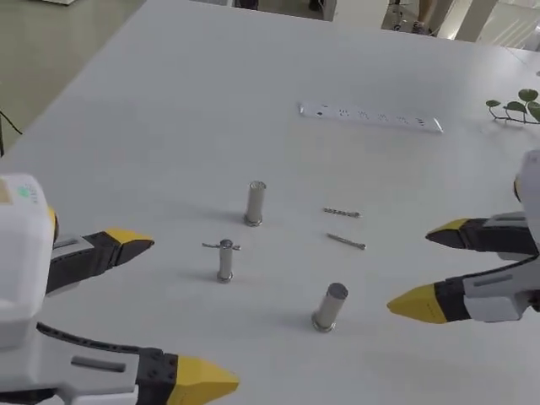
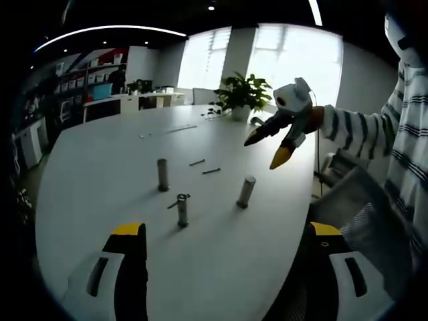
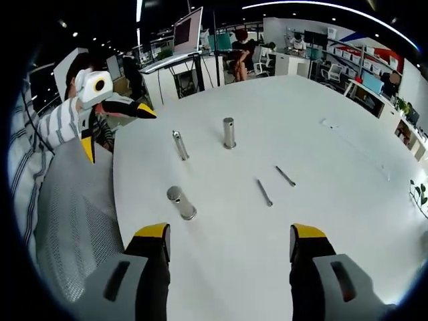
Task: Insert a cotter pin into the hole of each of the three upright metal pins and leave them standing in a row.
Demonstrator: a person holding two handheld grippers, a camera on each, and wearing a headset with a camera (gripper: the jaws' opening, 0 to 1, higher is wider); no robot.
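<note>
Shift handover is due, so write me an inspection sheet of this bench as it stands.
Surface: white tabletop, flat and clean.
Job's things: three upright silver steel pins. The far metal pin and near metal pin have no cotter pin. The middle metal pin has one through its top. Two loose cotter pins, thin grey metal, lie to their right.
Clutter: long white power strip; green leafy sprig at the right edge.
Grippers: left gripper and right gripper, yellow-tipped jaws open, holding nothing.
Cables: nothing seen.
Surroundings: open office with desks and a potted plant.
</note>
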